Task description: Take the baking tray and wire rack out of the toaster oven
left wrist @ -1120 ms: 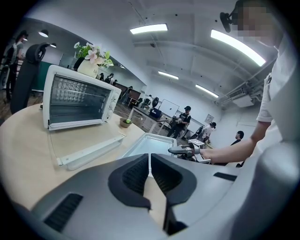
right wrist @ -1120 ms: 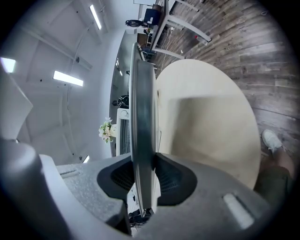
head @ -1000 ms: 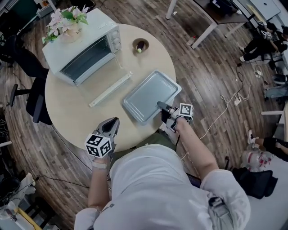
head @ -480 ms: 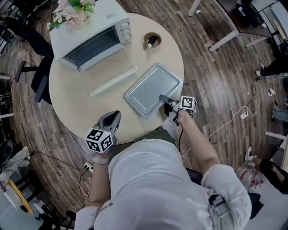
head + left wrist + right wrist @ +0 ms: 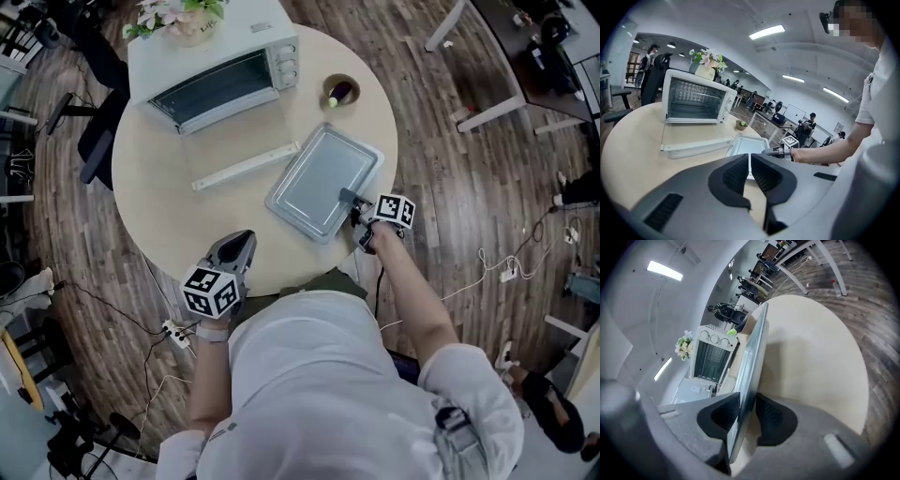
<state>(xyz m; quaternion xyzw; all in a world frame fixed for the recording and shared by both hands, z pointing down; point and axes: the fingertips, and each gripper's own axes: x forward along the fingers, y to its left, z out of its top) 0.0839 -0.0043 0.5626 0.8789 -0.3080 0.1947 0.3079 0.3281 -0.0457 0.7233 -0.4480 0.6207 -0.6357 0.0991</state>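
The baking tray (image 5: 319,173) is lying outside the toaster oven (image 5: 220,58), on the round surface (image 5: 159,202). It is sitting in front of the oven's open mouth, off toward the oven's knob end and well clear of the cavity. The right claw (image 5: 747,404) is clenching the tray's rim at the corner farthest from the oven. In the right gripper view its 2 jaws are pressing on the thin metal lip, 1 on each face. Whether the tray's base is resting fully on the surface or riding just above it cannot be told.

The left claw (image 5: 750,161) is staying closed and empty. Its 2 jaws are drawn together, with only a thin slit showing between the pads and nothing caught there. It is hovering over the edge of the surface opposite the oven, well apart from it, and is pointing toward the oven's front.

What looks like the oven's glass door is folded down flat in front of the mouth. Its pale bar (image 5: 246,166) is running parallel to the oven's front, between the oven and the tray. A small bowl (image 5: 340,91) is standing just beside the oven's knob end, with a small green thing sitting in it. A pot of flowers (image 5: 178,17) is resting on the oven's top. The oven's inside is showing too dim and small to tell whether the wire rack is sitting in there.
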